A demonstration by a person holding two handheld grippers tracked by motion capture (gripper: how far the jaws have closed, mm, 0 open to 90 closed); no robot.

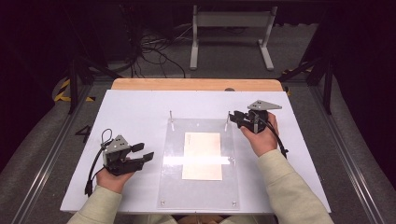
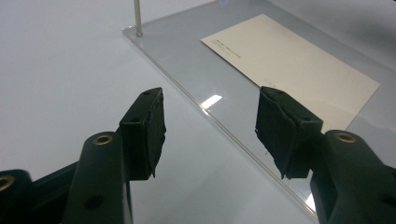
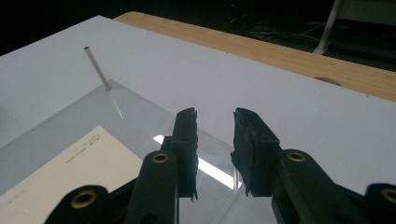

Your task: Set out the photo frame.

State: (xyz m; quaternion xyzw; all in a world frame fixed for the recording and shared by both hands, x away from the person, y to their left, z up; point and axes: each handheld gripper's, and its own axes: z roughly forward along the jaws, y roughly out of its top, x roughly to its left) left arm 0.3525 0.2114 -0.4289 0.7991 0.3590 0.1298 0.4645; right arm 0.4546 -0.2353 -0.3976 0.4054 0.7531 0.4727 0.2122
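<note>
Right hand-held gripper at far-right pin of clear plate, jaws part-open around pin, not clamped. Pin thin, stiff, slippery: grip mid-shaft. Left hand-held gripper open, empty, left of plate on counter.

**Dark studio, white table, cables all over the floor**

The room is pretty dim, with black walls all around. A white tabletop sits over a wooden board at its far edge. Behind it on the grey floor there's a tangle of black cables and a white metal stand. Metal rails run along both sides.
</note>
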